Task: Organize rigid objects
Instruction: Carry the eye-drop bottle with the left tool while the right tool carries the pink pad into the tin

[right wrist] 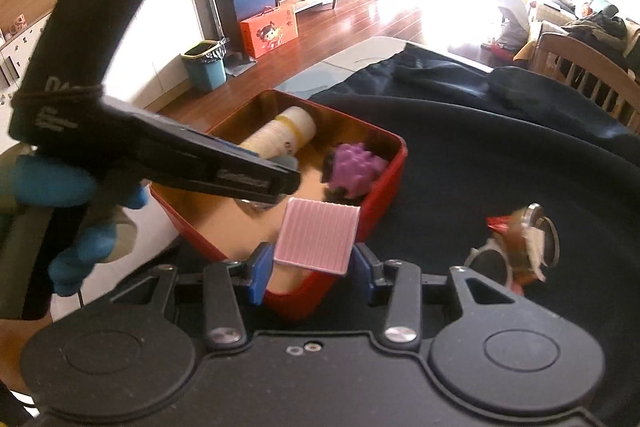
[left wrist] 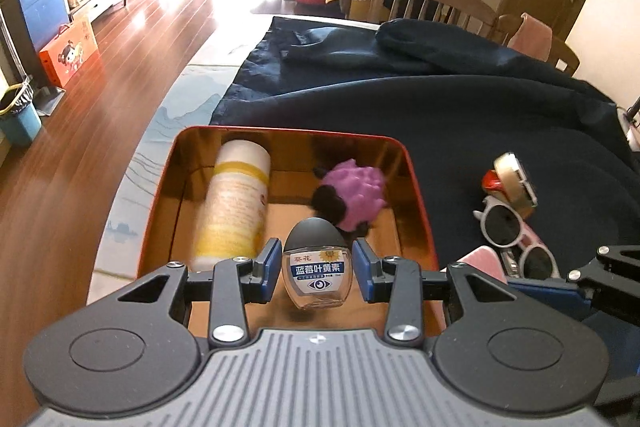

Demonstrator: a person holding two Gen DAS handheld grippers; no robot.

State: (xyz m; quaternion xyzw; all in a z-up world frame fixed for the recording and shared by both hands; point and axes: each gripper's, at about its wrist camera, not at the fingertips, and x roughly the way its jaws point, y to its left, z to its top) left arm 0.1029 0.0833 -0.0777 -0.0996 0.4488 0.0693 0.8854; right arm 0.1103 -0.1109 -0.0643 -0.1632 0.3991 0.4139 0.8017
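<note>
A red tin (left wrist: 418, 195) with a gold inside sits on the dark blue cloth; it also shows in the right wrist view (right wrist: 394, 163). In it lie a white and yellow bottle (left wrist: 236, 203) and a purple spiky toy (left wrist: 356, 191). My left gripper (left wrist: 316, 271) is over the tin, its pads a little apart from a small clear eye-drop bottle (left wrist: 317, 267) with a black cap that sits between them. My right gripper (right wrist: 312, 267) is shut on a pink ribbed square case (right wrist: 320, 241) at the tin's near edge.
On the cloth right of the tin lie white and pink sunglasses (left wrist: 516, 239), a tape roll (left wrist: 516, 179) and a red piece (left wrist: 492, 183). A wooden chair (left wrist: 432, 3) stands behind the table. The table's left edge drops to the wood floor (left wrist: 100, 107).
</note>
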